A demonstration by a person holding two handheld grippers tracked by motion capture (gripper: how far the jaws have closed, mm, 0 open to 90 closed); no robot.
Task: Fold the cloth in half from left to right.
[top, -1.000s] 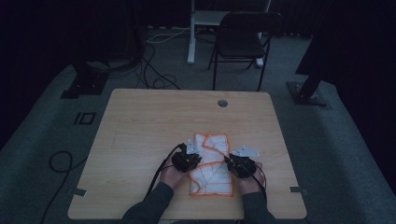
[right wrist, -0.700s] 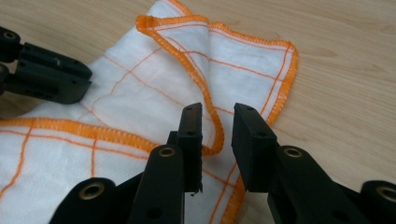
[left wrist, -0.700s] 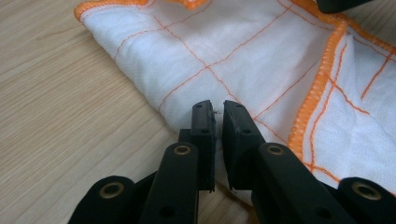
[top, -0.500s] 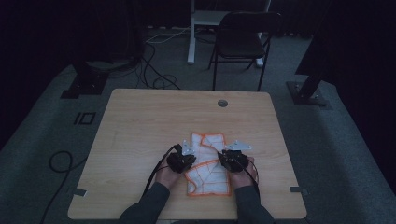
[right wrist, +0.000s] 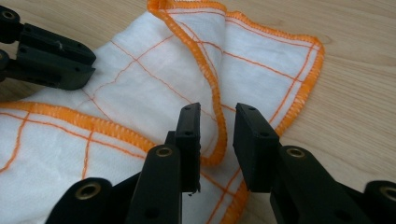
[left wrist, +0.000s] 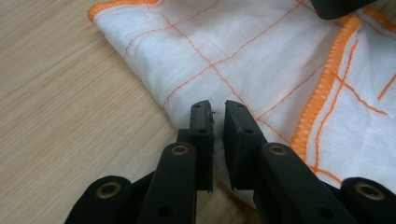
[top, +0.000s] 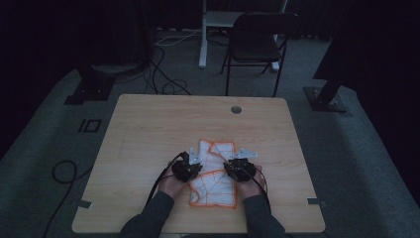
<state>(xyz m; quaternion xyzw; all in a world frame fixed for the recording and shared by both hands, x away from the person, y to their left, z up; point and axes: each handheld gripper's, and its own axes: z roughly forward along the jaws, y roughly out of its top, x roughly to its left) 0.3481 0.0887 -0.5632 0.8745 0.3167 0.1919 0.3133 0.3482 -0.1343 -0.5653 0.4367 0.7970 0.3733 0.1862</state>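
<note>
jaws first: your left gripper shows only a thin slit between its pads, which have just been opening. the folded side edge of the cloth lies under and between the tips and is not pinched, as far as this close view lets you judge. your right gripper is parted wider, and the orange hem of an upper flap runs through its gap unpressed. so neither is gripping anything yet.

the cloth is white with orange grid lines. it lies rumpled and partly folded on the near middle of the table, between your two hands, with its loose flaps pointing away from you.

the step in hand looks like taking a fresh hold on both sides to straighten or fold it. on the left, open a little more and slide the lower pad under the fold, so you catch the whole edge and not one thin ply. on the right, close squarely on the stitched hem, which is the thickest part and least likely to slip. clamp both before you lift, then raise them together and keep the span between them taut.

beyond the cloth the wood is bare up to the cable hole, so you have room to lay it out forward. the chair is well clear of the work.
</note>
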